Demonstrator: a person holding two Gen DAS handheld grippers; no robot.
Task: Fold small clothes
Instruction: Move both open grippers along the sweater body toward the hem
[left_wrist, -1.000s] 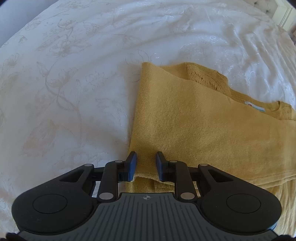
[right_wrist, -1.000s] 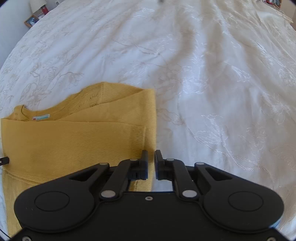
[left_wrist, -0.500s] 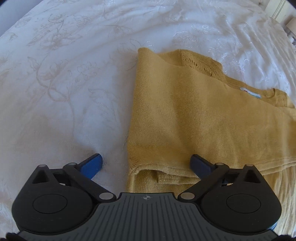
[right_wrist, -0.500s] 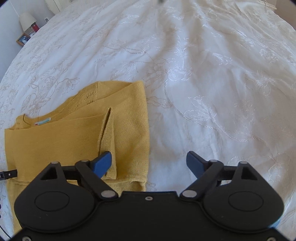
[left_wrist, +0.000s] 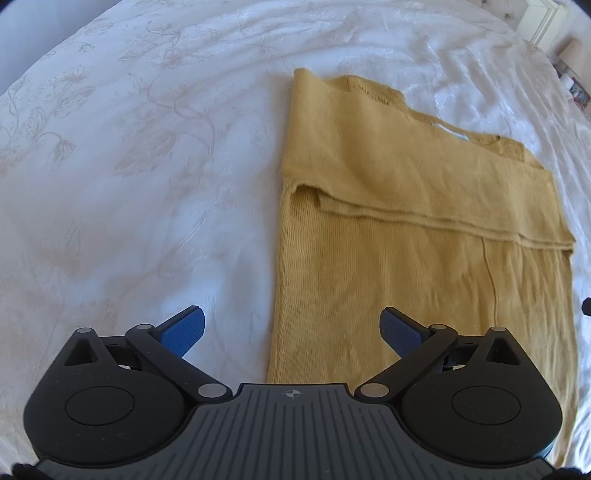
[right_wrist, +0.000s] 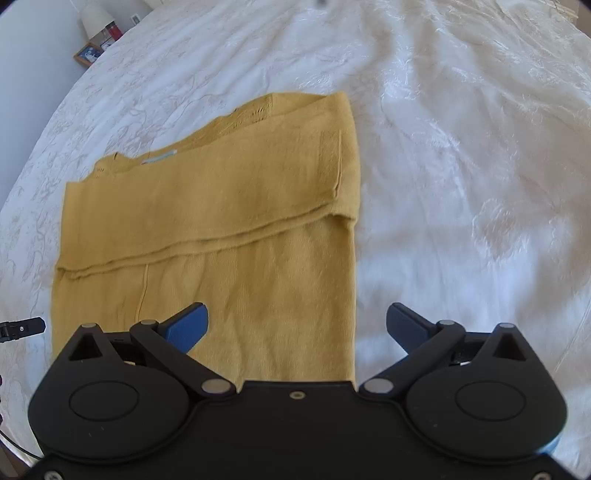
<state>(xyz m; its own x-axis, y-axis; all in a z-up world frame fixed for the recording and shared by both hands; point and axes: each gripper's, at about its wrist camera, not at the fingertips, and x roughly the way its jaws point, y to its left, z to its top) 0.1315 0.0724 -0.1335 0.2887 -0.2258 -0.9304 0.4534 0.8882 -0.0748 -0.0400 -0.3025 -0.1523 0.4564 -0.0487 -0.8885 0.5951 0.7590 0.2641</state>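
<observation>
A mustard-yellow knit top (left_wrist: 406, 229) lies flat on the white bed, with its far part folded toward me over the near part; the fold's hem runs across it. It also shows in the right wrist view (right_wrist: 221, 229). My left gripper (left_wrist: 293, 328) is open and empty, above the garment's near left edge. My right gripper (right_wrist: 297, 325) is open and empty, above the garment's near right edge.
The white embroidered bedspread (left_wrist: 129, 166) surrounds the garment on all sides. A nightstand with a lamp and a framed photo (right_wrist: 88, 53) stands beyond the bed's far left corner in the right wrist view. The other gripper's tip (right_wrist: 22, 326) shows at the left edge.
Both grippers, shut on the garment's edge a second ago, have opened and let it go. Both have drawn back toward me, so more of the folded garment shows.
</observation>
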